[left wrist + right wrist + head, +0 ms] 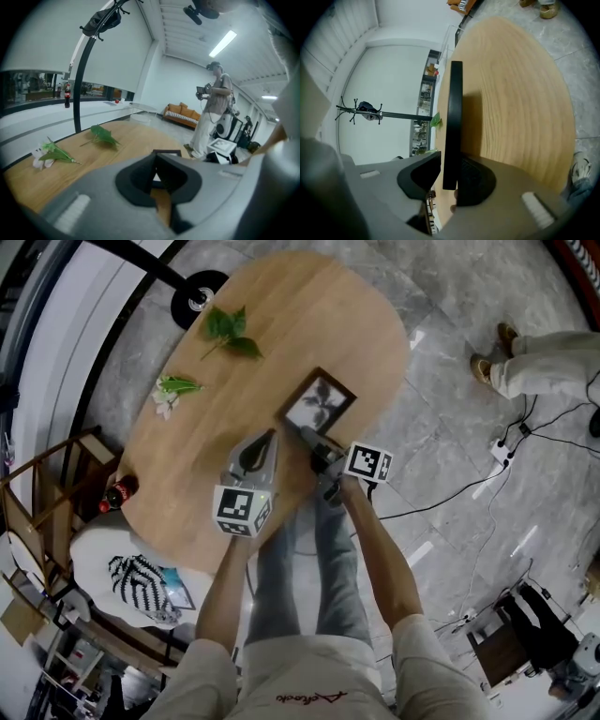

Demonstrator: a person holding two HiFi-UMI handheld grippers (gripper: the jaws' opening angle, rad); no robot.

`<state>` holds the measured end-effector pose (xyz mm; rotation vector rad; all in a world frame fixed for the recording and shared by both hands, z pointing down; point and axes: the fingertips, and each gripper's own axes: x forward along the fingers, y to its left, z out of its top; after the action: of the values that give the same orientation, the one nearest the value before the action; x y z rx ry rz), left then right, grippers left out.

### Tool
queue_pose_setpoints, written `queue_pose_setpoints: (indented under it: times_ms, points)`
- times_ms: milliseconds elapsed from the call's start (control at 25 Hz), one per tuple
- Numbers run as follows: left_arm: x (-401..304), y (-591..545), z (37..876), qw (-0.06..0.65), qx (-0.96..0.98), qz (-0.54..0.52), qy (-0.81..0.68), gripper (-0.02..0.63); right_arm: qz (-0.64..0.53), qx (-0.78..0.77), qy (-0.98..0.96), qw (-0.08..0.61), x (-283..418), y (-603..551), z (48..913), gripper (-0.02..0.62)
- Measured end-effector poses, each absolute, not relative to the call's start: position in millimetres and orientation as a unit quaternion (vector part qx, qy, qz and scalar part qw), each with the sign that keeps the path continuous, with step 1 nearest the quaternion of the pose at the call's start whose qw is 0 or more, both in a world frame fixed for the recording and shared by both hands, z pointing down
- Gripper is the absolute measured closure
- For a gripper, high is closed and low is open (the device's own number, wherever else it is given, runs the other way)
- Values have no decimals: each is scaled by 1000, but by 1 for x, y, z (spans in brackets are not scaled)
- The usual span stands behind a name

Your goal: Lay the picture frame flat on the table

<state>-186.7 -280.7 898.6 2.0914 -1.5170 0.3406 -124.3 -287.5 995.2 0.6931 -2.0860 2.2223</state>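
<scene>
Frame (pixel 319 401), thin and black-rimmed with a leaf print, lies about parallel to the oval wood-grain table (pixel 187 456), near its right edge, with shadow beneath it. My right gripper (pixel 309 437) pinches its near edge, one jaw above and one under. My left gripper (pixel 270 437) hovers beside it, its jaws pressed together on nothing. Farther off lie green leaves (pixel 230 326) and a flower (pixel 172 390), well apart from the frame. A red-labelled bottle (pixel 117 493) stands at the left rim, its print too small to read.
</scene>
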Motion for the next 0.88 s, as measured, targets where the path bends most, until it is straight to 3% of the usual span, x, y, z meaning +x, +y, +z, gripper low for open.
queue_pose_setpoints:
  times_ms: [280, 880]
  points:
    - [-196, -282, 895, 265, 772, 118, -565, 606, 657, 250, -705, 93, -123, -281, 1001, 419]
    - [-184, -284, 894, 266, 779, 116, -555, 606, 337, 311, -809, 367, -106, -269, 1018, 302]
